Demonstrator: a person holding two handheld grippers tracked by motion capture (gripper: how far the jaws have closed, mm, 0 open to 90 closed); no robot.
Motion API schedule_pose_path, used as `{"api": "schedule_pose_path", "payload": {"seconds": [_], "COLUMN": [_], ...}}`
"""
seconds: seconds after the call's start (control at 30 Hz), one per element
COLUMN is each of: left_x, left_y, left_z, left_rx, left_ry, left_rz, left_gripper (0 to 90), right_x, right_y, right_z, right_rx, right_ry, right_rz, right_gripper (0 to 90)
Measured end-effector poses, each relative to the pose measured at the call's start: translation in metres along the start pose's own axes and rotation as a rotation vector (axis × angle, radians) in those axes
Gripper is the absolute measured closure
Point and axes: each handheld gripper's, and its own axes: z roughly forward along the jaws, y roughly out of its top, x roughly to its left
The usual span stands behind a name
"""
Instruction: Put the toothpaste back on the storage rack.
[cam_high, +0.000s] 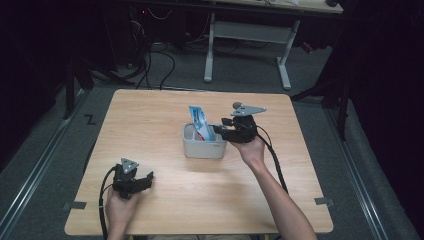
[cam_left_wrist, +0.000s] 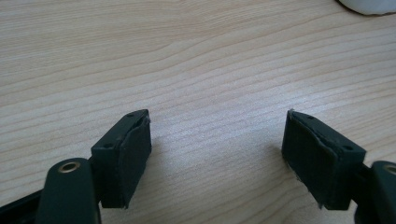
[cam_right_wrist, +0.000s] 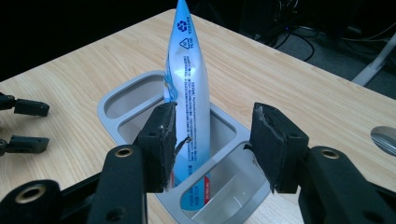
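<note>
right gripper (cam_right_wrist: 212, 144) jaws released either side of the toothpaste tube (cam_right_wrist: 187, 93) standing in the grey caddy (cam_right_wrist: 112, 116); withdraw straight, avoid tipping it; left gripper (cam_left_wrist: 217, 154) jaws released, idle

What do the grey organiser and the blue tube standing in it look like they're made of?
Organiser: probably moulded plastic, matte light grey, with rounded rims and smooth compartment walls. Tube: seemingly soft plastic or laminate, glossy with printed text and a recycling symbol, flattened to a crimped top end. The table looks like pale wood-grain laminate.

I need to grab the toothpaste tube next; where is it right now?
The toothpaste tube stands in the grey organizer at mid-table, just left of the right gripper in the high view.
</note>
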Motion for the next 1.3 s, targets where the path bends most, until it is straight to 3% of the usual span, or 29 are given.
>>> {"api": "schedule_pose_path", "payload": {"seconds": [0.63,0.77,1.3], "left_x": [0.000,0.000,0.000], "left_y": [0.000,0.000,0.000], "left_z": [0.000,0.000,0.000], "left_rx": [0.000,0.000,0.000], "left_ry": [0.000,0.000,0.000], "left_rz": [0.000,0.000,0.000], "left_gripper": [24.4,24.4,24.4], "right_x": [-0.006,-0.008,-0.017], "right_y": [-0.001,-0.001,-0.013], "right_z": [-0.016,-0.021,-0.041], "right_rx": [-0.022,-0.031,-0.065], "right_ry": [-0.009,0.007,-0.016], "right_rz": [0.003,0.019,0.062], "right_gripper": [51.1,51.1,51.2]}}
